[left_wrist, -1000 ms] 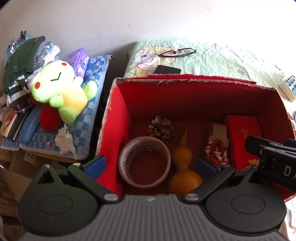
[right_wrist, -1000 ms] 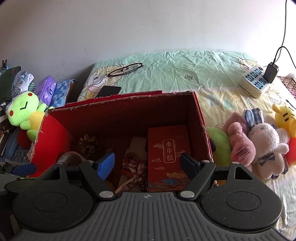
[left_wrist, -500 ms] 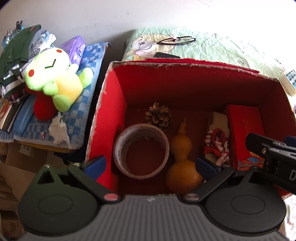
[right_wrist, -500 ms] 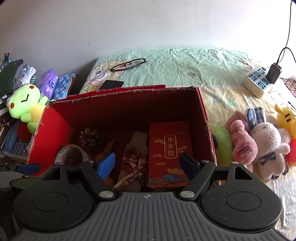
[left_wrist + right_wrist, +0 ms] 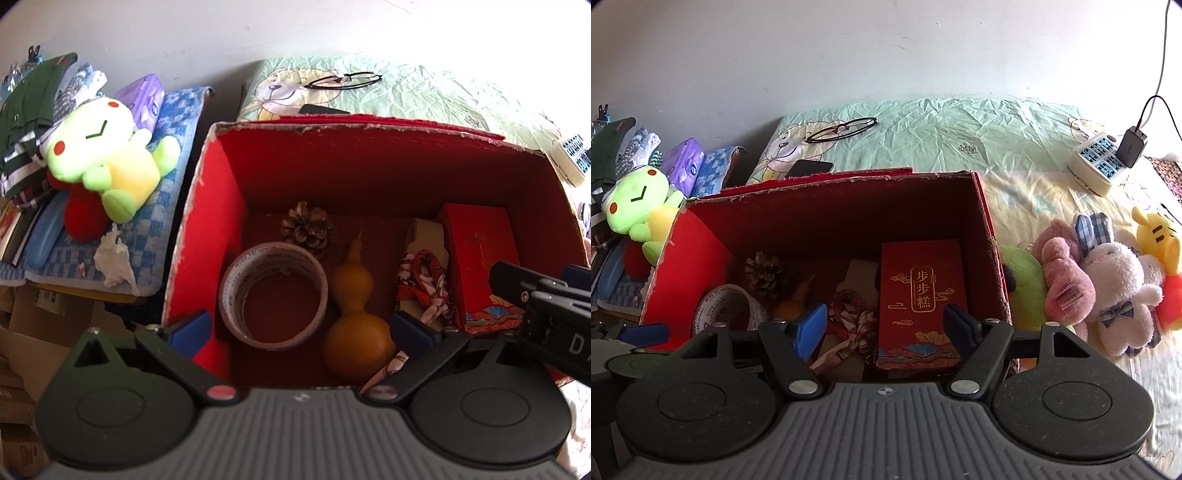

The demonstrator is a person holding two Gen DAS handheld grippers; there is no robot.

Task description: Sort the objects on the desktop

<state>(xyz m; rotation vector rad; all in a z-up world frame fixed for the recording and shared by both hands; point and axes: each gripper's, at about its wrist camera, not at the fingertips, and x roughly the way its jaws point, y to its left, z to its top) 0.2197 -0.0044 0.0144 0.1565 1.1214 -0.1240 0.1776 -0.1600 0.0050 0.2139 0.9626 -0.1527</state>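
Strong daylight enters from the right, washing out the bedsheet (image 5: 461,92) and wall in the left wrist view. The red box (image 5: 827,221) interior sits in shade there and in the right wrist view. Both pictures are sharp centrally, with fisheye bending and dark corners.

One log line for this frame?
left tongs: open, over tape roll | right tongs: open, over red gift box | nothing held
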